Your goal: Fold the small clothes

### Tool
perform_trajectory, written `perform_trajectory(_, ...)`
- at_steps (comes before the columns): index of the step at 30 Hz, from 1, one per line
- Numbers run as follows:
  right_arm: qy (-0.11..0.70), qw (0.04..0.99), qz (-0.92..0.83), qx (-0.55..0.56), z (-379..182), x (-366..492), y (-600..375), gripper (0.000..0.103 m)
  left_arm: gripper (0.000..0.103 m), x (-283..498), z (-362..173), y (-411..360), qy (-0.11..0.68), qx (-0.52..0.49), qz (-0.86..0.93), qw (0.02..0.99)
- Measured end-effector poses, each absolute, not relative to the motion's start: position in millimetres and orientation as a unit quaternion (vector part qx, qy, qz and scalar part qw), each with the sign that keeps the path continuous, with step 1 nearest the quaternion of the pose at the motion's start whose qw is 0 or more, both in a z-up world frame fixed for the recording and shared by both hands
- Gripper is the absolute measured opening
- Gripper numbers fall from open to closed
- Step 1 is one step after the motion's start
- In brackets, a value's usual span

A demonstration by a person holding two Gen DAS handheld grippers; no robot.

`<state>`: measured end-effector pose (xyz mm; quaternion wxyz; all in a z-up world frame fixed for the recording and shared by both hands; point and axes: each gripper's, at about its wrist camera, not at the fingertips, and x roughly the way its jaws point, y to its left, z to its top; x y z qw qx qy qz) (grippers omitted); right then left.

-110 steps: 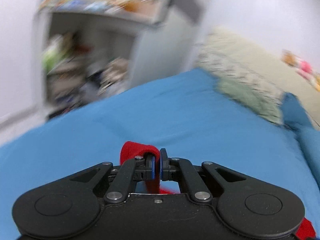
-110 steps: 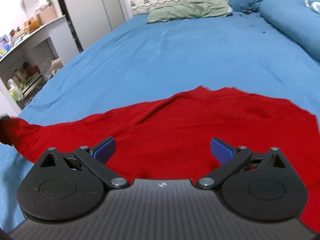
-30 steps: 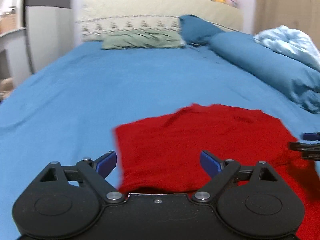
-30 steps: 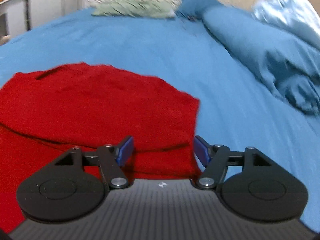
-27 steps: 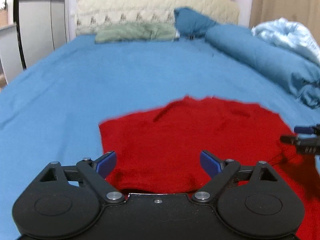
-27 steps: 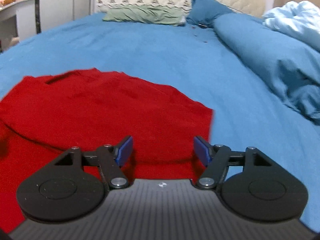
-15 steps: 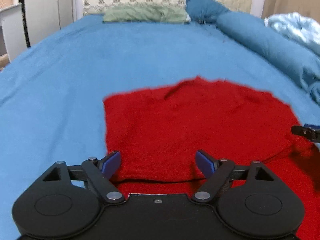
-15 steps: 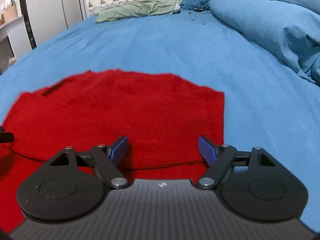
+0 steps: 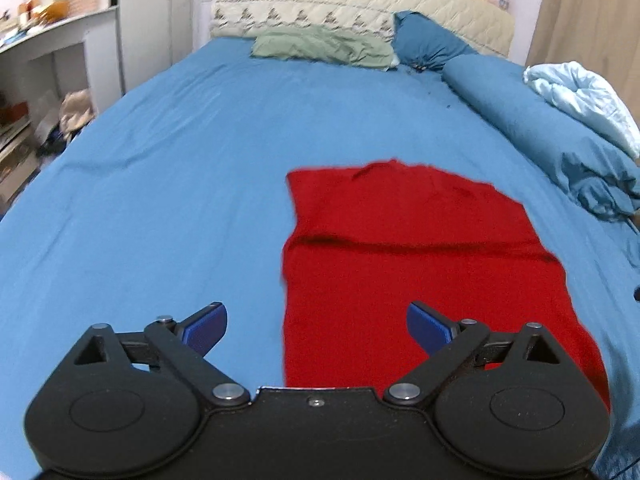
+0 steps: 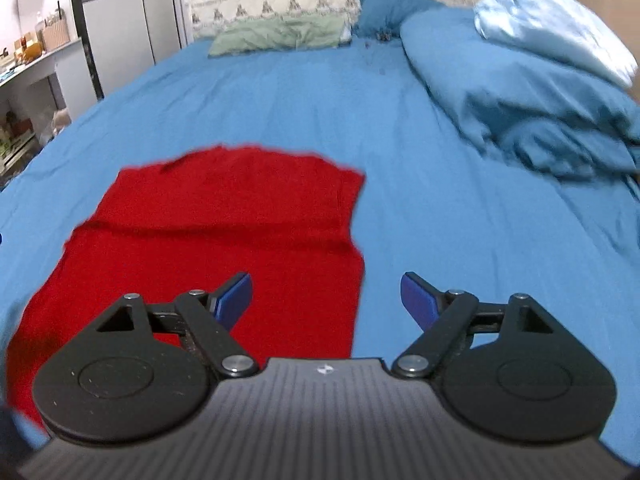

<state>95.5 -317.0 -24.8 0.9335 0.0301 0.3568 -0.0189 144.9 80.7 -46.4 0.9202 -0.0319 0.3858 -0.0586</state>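
A red knit garment (image 9: pixel 416 256) lies flat on the blue bed sheet (image 9: pixel 160 200), with a fold line across its middle. My left gripper (image 9: pixel 316 326) is open and empty, raised above the garment's near left edge. In the right wrist view the garment (image 10: pixel 224 232) lies to the left. My right gripper (image 10: pixel 326 298) is open and empty above the garment's near right edge.
A green pillow (image 9: pixel 320 44) and a blue pillow (image 9: pixel 428 42) lie at the headboard. A rolled blue duvet (image 9: pixel 560 136) with a pale blue blanket (image 10: pixel 552 24) runs along the right side. Shelves (image 9: pixel 36 80) stand left of the bed.
Both grippers have pulled back and risen from the garment, the left shifting left and the right shifting right. The garment lies still, with its fold in place.
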Motion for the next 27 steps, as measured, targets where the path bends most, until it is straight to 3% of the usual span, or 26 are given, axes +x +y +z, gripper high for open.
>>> perform_trajectory(4,0.390,0.920,-0.021,0.037,-50.1,45.1,-311.8,0.094,0.095,110.5,-70.5,89.5,0.421,-0.046,-0.054,0.904)
perform_trajectory(14,0.439,0.895,-0.039,0.071,-122.0,-19.7,-286.6,0.075,0.065,73.0,-132.9,79.5,0.488,-0.047,-0.056,0.870)
perform_trajectory(17,0.448,0.890,-0.043,0.075,-133.2,-22.1,-281.6,0.067,0.063,66.3,-145.4,73.2,0.497,-0.035,-0.056,0.865)
perform_trajectory(19,0.453,0.888,-0.043,0.073,-139.0,-22.9,-278.5,0.056,0.063,63.0,-148.9,67.2,0.497,-0.018,-0.055,0.866)
perform_trajectory(22,0.455,0.886,-0.044,0.079,-144.9,-20.7,-276.1,0.054,0.063,62.3,-152.3,63.9,0.495,-0.005,-0.053,0.867)
perform_trajectory(25,0.461,0.883,-0.039,0.078,-147.1,-17.5,-273.7,0.050,0.058,64.1,-155.2,64.1,0.496,0.000,-0.055,0.867)
perform_trajectory(27,0.465,0.882,-0.036,0.067,-149.0,-16.3,-269.6,0.046,0.050,65.8,-156.5,62.7,0.497,0.003,-0.057,0.866)
